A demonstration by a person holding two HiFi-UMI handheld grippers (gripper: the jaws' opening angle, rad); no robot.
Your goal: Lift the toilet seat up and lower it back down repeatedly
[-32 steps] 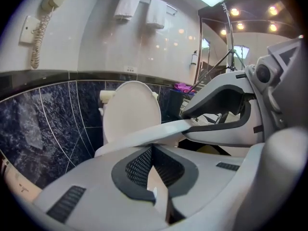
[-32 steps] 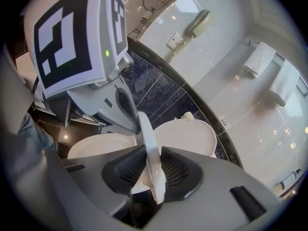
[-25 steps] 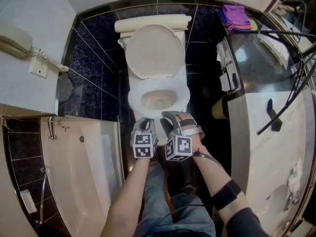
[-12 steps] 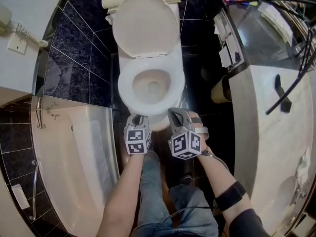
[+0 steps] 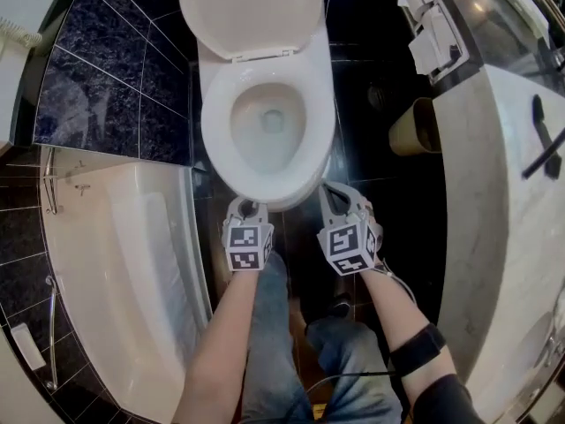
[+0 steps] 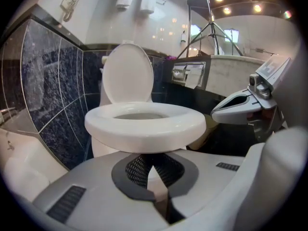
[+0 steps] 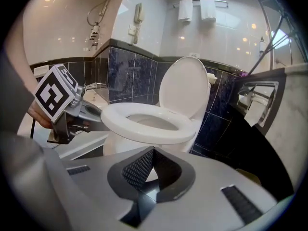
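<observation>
The white toilet has its seat (image 5: 265,177) down on the bowl and its lid (image 5: 252,7) standing up against the tank. In the head view both grippers hang just in front of the bowl's front rim. My left gripper (image 5: 248,208) is shut with nothing in it. My right gripper (image 5: 336,194) is also shut and empty. In the left gripper view the seat (image 6: 144,126) fills the middle just beyond the closed jaws of the left gripper (image 6: 154,170). The right gripper view shows the seat (image 7: 147,126) slightly above and ahead of the right gripper (image 7: 153,171). Neither gripper touches the seat.
A white bathtub (image 5: 115,272) lies to the left, behind a dark tiled ledge (image 5: 106,78). To the right stand a brown bin (image 5: 413,126), a paper holder (image 5: 433,25) and a marble counter (image 5: 503,228). The person's legs (image 5: 282,360) are below the grippers.
Both grippers have sunk lower in front of the bowl. The right gripper has rolled and its jaws have closed. The head view has dropped nearer the toilet.
</observation>
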